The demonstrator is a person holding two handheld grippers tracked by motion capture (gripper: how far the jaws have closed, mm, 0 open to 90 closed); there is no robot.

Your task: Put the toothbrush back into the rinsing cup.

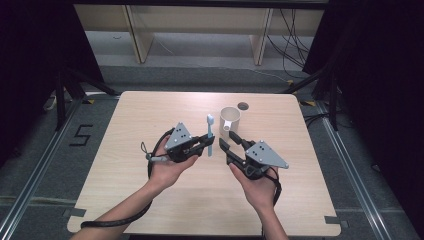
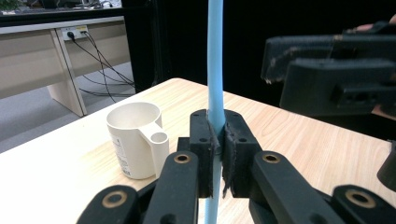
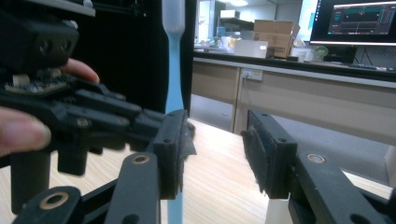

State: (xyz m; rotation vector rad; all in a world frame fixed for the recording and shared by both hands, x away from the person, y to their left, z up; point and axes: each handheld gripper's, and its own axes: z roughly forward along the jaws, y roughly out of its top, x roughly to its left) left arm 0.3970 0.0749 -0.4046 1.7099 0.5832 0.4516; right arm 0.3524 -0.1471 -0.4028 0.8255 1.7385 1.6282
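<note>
The left gripper [image 1: 206, 145] is pinching a blue toothbrush [image 1: 210, 134] by its handle, jaws pressed on it, holding it upright above the counter [image 1: 150, 120]. The pickup looks done; dropping the brush into the white cup [image 1: 230, 120] is probably what is remaining. The right gripper [image 1: 229, 142] is hovering just beside the cup with its jaws spread and holding nothing. It is sitting between brush and cup, so it may be crowding the path. A dark round hole [image 1: 243, 106] is lying behind the cup.
</note>
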